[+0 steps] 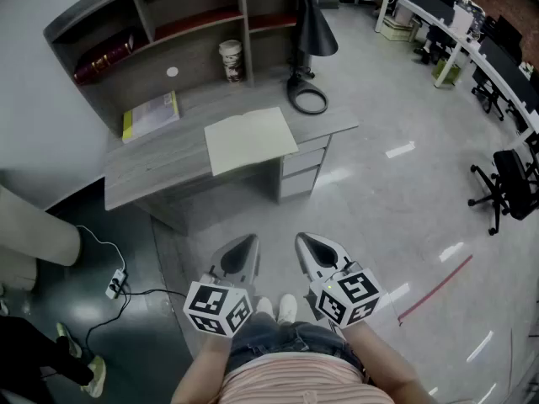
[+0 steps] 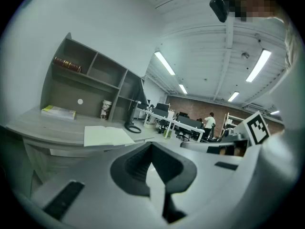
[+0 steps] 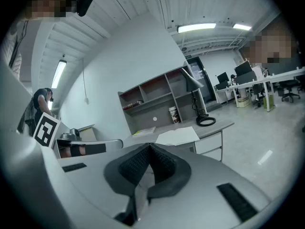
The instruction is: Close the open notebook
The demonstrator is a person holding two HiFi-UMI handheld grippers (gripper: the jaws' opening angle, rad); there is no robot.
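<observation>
The open notebook (image 1: 250, 140) lies flat with blank cream pages up, at the front middle of a grey desk (image 1: 152, 171). It shows too in the left gripper view (image 2: 107, 135) and the right gripper view (image 3: 180, 136). Both grippers hang side by side well short of the desk, over the floor near my feet. My left gripper (image 1: 244, 242) (image 2: 151, 147) is shut with nothing in it. My right gripper (image 1: 305, 241) (image 3: 150, 147) is likewise shut and empty. Both point toward the desk.
On the desk stand a yellow book (image 1: 152, 116), a paper cup (image 1: 232, 61) and a black lamp (image 1: 307, 98), under a shelf unit (image 1: 168, 23). Drawers (image 1: 303, 167) sit below at the right. A power strip (image 1: 115, 284) and cable lie on the floor at left; an office chair (image 1: 509, 183) stands at right.
</observation>
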